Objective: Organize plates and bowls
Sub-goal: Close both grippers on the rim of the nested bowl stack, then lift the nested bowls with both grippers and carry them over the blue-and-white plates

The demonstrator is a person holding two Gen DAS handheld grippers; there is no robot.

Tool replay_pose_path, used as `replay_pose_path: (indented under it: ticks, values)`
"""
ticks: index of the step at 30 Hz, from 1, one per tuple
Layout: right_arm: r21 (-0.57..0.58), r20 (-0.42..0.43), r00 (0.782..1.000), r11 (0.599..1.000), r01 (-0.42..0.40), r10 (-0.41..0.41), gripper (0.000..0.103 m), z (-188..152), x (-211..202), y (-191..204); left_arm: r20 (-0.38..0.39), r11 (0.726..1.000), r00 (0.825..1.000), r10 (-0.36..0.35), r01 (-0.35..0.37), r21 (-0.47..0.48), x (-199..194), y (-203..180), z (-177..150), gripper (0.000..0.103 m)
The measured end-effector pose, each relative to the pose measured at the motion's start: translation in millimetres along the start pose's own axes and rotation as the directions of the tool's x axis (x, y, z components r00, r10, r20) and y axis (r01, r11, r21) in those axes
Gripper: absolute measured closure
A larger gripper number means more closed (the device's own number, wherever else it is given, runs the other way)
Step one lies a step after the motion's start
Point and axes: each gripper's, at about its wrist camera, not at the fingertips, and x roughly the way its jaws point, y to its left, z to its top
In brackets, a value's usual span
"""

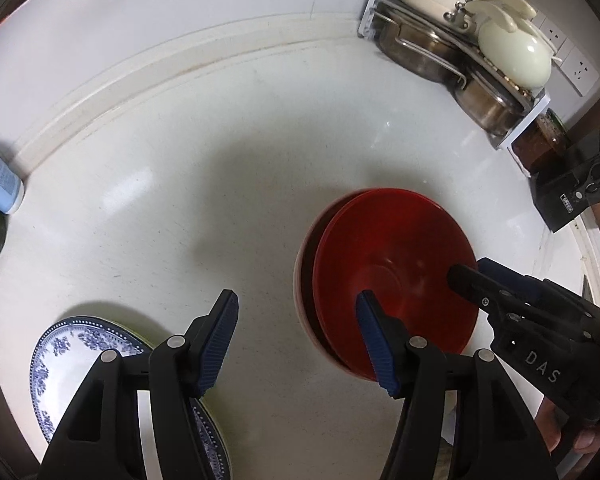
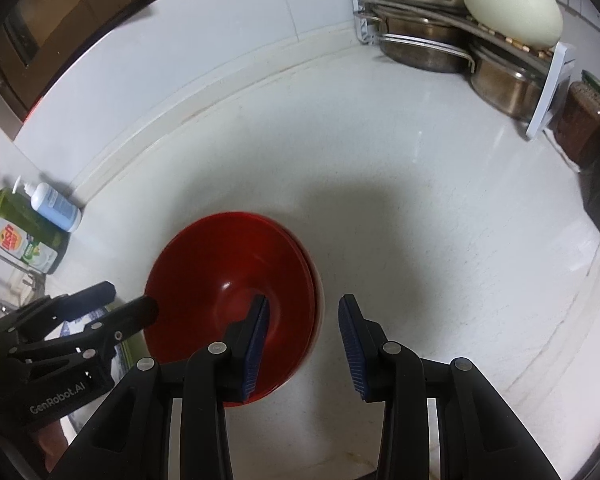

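White tabletop (image 1: 220,168) under me, pot rack (image 2: 460,36) in the far corner, red bowls (image 1: 396,276) nested mid-tabletop between my grippers, blue-patterned plate (image 1: 60,364) under my left gripper (image 1: 296,344), spread and empty, my right gripper (image 2: 304,344) spread beside the bowls' rim, detergent bottle (image 2: 20,232) far left

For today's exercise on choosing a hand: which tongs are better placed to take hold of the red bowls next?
Right, probably. The right tongs are open with one finger already inside the red bowls and the other outside the rim. The left tongs are open too, but sit mostly beside the stack.
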Motion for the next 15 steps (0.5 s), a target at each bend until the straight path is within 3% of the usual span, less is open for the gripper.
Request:
replay_pose_path:
  ticks: [8,15]
  values:
    - [0.025,-0.059,0.998,0.999,-0.024,0.025,0.066,4,18,-7,-0.045,1.000,0.999,-0.007,0.005,-0.029,22,2,4,0.049]
    - [0.050,-0.111,0.992,0.997,-0.051,0.056,0.066,7,30,-10,-0.067,0.998,0.997,-0.030,0.025,-0.062,33,3,8,0.060]
